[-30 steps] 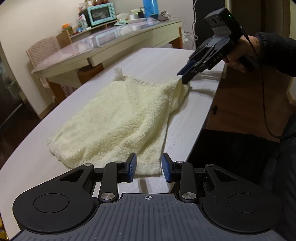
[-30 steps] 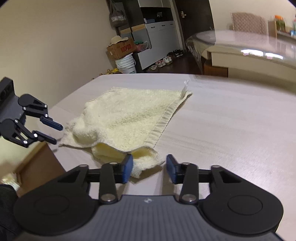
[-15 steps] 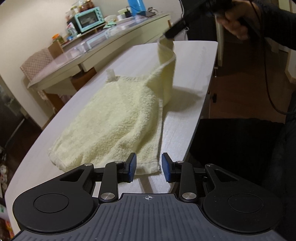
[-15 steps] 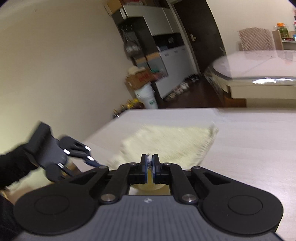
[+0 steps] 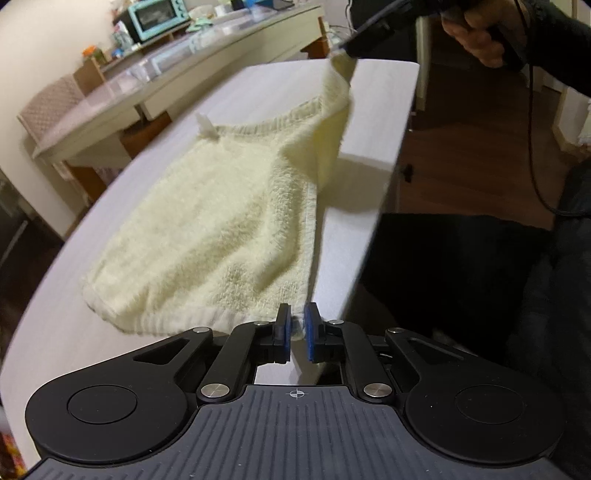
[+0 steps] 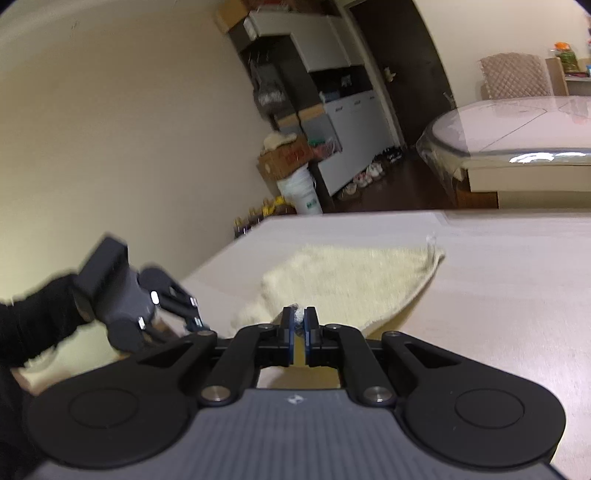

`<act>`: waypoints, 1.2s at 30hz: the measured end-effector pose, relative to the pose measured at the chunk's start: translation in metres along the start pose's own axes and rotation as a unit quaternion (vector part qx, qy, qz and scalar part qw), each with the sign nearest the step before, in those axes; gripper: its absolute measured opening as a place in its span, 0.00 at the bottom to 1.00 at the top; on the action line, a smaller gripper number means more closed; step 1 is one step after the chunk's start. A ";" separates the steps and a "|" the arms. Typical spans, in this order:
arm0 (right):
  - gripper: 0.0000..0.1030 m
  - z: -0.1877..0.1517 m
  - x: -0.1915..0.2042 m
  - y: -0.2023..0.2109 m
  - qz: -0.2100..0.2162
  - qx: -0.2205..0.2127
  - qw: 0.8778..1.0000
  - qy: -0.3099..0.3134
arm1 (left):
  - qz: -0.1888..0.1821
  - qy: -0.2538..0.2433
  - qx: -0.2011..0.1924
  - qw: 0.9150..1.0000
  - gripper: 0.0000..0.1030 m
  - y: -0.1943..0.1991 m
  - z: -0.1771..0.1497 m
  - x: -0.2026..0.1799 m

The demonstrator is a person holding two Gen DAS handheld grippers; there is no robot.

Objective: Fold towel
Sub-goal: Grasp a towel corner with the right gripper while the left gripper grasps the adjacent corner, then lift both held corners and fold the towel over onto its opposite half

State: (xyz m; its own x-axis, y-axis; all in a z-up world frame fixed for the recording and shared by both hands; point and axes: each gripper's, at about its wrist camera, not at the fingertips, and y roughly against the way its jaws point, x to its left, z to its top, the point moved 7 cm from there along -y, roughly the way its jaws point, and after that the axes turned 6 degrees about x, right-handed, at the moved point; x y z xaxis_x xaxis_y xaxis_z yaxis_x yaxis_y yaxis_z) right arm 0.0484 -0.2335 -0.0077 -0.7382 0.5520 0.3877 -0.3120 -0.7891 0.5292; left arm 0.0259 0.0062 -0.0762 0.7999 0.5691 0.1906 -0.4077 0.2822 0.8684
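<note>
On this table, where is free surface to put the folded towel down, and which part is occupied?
Bare table lies beyond the towel's far hem and in a strip along its right edge. The middle is covered by the towel, whose near corner is pinched in the left gripper and far corner is lifted by the right gripper.

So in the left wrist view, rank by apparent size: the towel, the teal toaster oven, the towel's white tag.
1. towel
2. teal toaster oven, though it stands farther off, so its true size is unsure
3. white tag

No legible text anywhere.
</note>
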 end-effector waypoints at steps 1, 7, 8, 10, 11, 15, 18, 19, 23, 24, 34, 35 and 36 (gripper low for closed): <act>0.06 -0.006 0.002 -0.002 -0.001 0.009 1.000 0.004 | -0.001 0.001 0.006 1.000 0.08 0.002 -0.005 0.000; 0.06 -0.035 0.010 -0.019 -0.022 0.062 0.997 0.044 | 0.013 0.014 0.022 1.000 0.08 0.011 -0.023 0.005; 0.06 -0.040 0.011 -0.022 -0.030 0.072 0.995 0.056 | 0.016 0.015 0.023 1.000 0.08 0.012 -0.025 0.006; 0.06 -0.047 0.014 -0.027 -0.049 0.092 0.991 0.085 | 0.015 0.015 0.025 0.999 0.08 0.013 -0.026 0.006; 0.06 -0.050 0.015 -0.029 -0.059 0.101 0.988 0.099 | 0.014 0.015 0.025 0.999 0.08 0.013 -0.026 0.006; 0.08 -0.057 0.013 -0.035 -0.081 0.117 0.982 0.127 | 0.013 0.014 0.028 0.999 0.08 0.014 -0.027 0.006; 0.16 -0.061 0.011 -0.036 -0.101 0.116 0.977 0.146 | 0.016 0.015 0.028 0.999 0.08 0.014 -0.029 0.008; 0.18 -0.063 0.011 -0.036 -0.106 0.114 0.976 0.153 | 0.018 0.017 0.026 0.999 0.08 0.015 -0.029 0.008; 0.29 -0.068 0.020 -0.035 -0.126 0.101 0.965 0.208 | 0.025 0.027 0.016 0.999 0.08 0.012 -0.026 0.010; 0.32 -0.070 0.023 -0.036 -0.137 0.097 0.958 0.231 | 0.027 0.027 0.014 0.999 0.08 0.011 -0.026 0.009; 0.42 -0.103 0.042 -0.060 -0.226 0.119 0.869 0.425 | 0.049 0.028 -0.007 0.998 0.09 0.013 -0.033 0.001; 0.42 -0.104 0.042 -0.062 -0.231 0.117 0.863 0.434 | 0.051 0.027 -0.010 0.998 0.09 0.013 -0.033 0.000; 0.42 -0.106 0.043 -0.064 -0.237 0.115 0.857 0.444 | 0.053 0.026 -0.013 0.998 0.09 0.013 -0.033 -0.001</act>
State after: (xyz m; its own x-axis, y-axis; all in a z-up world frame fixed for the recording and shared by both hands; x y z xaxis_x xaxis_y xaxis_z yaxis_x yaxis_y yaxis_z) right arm -0.0266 -0.1882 -0.1049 -0.7573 0.2925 -0.5838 -0.6513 -0.4022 0.6434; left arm 0.0051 0.0348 -0.0800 0.7278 0.6362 0.2561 -0.5003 0.2372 0.8328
